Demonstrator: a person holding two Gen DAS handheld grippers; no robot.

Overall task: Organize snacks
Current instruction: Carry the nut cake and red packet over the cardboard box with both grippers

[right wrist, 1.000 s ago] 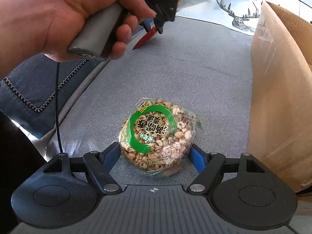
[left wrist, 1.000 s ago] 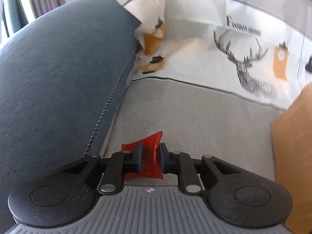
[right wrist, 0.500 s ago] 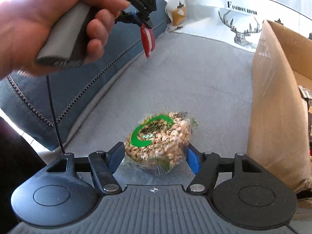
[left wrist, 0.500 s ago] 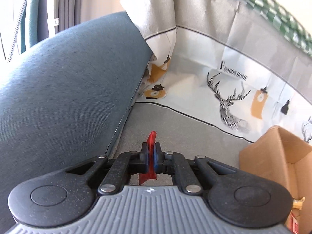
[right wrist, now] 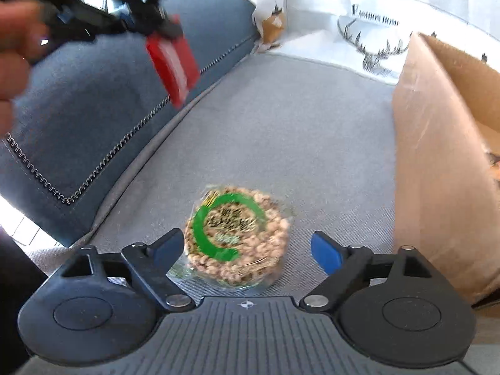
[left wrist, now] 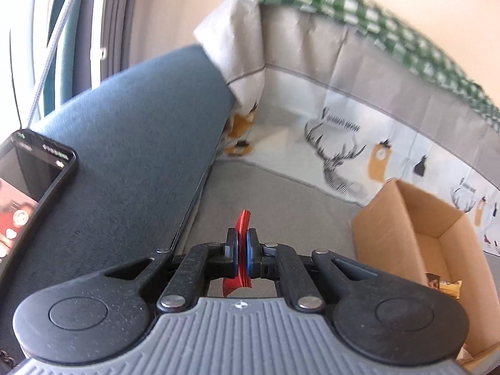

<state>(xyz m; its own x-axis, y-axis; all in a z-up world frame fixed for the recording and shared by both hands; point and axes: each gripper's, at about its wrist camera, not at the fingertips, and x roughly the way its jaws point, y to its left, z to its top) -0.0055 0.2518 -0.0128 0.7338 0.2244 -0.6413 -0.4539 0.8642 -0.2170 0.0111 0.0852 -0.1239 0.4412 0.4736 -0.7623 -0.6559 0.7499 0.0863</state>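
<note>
A: left hand-held gripper (left wrist: 240,251) is clamped tight on the red snack packet (left wrist: 242,250), up over the sofa seat (right wrist: 281,131).

B: yep, right hand-held gripper (right wrist: 247,250) is opening, puffed grain cake (right wrist: 234,234) between its jaws, cardboard box (right wrist: 437,172) right.

Bright daylight floods both views from the left side, blowing out the window strip. Fisheye bending curves every edge. Motion blur smears the green checked cloth (left wrist: 359,12), the red packet (right wrist: 172,59) and the puffed-grain snack pack (right wrist: 234,234). Shadows are soft.
</note>
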